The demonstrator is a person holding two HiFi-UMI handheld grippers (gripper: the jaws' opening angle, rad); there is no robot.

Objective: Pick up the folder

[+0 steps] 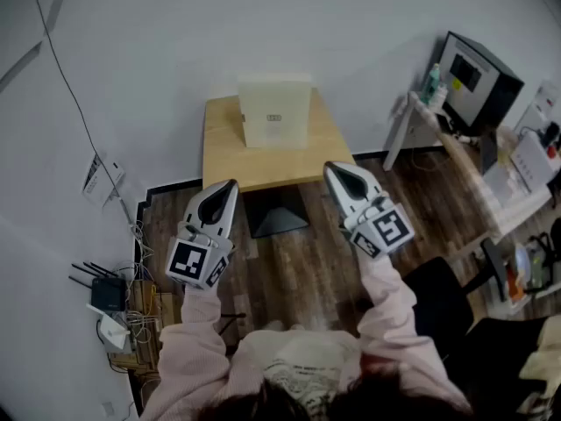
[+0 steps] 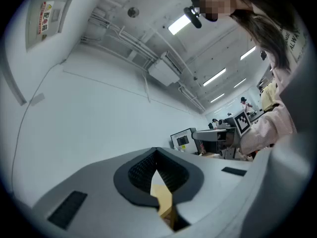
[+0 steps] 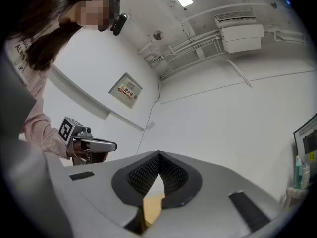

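Hovering: we hold left gripper and right gripper mid-frame, jaws closed, empty.
Remaining: folder, upper centre, untouched.

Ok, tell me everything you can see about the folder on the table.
The folder is a pale cream, boxy thing, plastic or card by its look, with a small dark label on its front. It seems to stand upright at the far edge of the small wooden table, close to the white wall. Whether it touches the wall is unclear. Nothing else touches it.
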